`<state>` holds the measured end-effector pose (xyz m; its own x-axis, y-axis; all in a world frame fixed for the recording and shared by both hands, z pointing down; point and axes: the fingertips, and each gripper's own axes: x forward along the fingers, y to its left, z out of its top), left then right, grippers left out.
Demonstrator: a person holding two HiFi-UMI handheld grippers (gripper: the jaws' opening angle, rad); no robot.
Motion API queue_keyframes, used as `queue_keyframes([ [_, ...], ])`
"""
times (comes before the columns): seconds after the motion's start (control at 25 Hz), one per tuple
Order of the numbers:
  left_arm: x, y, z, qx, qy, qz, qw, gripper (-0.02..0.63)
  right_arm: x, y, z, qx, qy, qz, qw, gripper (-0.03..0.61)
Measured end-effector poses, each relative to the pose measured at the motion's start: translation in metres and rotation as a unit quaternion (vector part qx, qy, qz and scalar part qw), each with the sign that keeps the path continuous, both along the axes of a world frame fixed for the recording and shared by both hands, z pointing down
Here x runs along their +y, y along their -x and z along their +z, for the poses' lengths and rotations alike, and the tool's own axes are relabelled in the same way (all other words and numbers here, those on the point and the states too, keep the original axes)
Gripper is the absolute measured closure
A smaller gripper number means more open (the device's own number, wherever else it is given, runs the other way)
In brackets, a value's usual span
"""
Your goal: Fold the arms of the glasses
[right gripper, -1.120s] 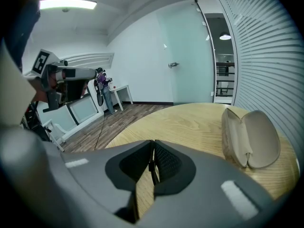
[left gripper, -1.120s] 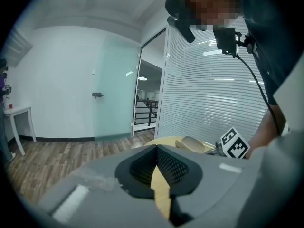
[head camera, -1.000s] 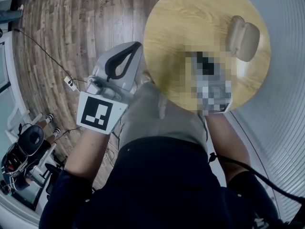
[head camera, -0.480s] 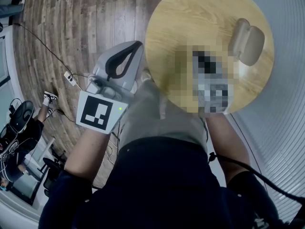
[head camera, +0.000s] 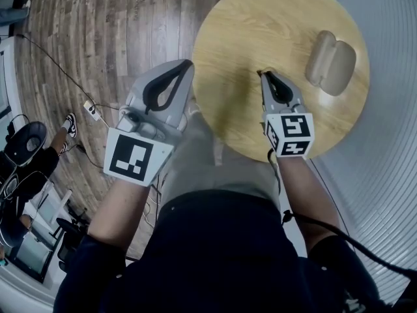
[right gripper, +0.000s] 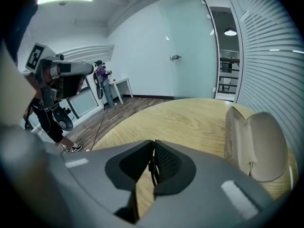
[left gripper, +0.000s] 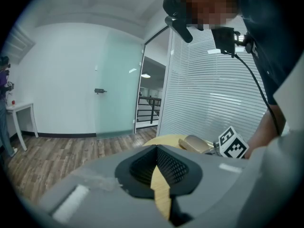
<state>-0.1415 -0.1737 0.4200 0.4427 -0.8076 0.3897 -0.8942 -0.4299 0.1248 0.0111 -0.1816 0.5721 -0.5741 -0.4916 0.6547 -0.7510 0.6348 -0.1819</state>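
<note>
My right gripper [head camera: 261, 74] hangs over the middle of the round wooden table [head camera: 234, 31]. Its jaws stand nearly together [right gripper: 152, 144], and a thin dark strip [right gripper: 153, 171] shows between the pads. I cannot tell what that strip is. No glasses are visible in any view. An open beige glasses case [head camera: 331, 62] lies on the table to the right of that gripper [right gripper: 254, 144]. My left gripper [head camera: 189, 63] is off the table's left edge, above the floor. Its tips meet and hold nothing [left gripper: 155, 147].
Dark plank floor [head camera: 98, 38] surrounds the table, with a thin cable [head camera: 62, 67] running across it. A person [head camera: 29, 152] stands by equipment at the left edge. Slatted blinds [head camera: 391, 109] close off the right side, next to the table.
Both grippers hold nearly the same places, perhaps slightly lower. The person at the floor's left edge has shifted position.
</note>
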Motion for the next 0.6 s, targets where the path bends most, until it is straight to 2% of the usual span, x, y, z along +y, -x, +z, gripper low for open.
queue_keyframes([
  [0.6,-0.019,-0.009,0.003,0.008,0.005,0.002,0.9999,0.612,-0.019,-0.005,0.002,0.008,0.004,-0.004,1.000,0.535],
])
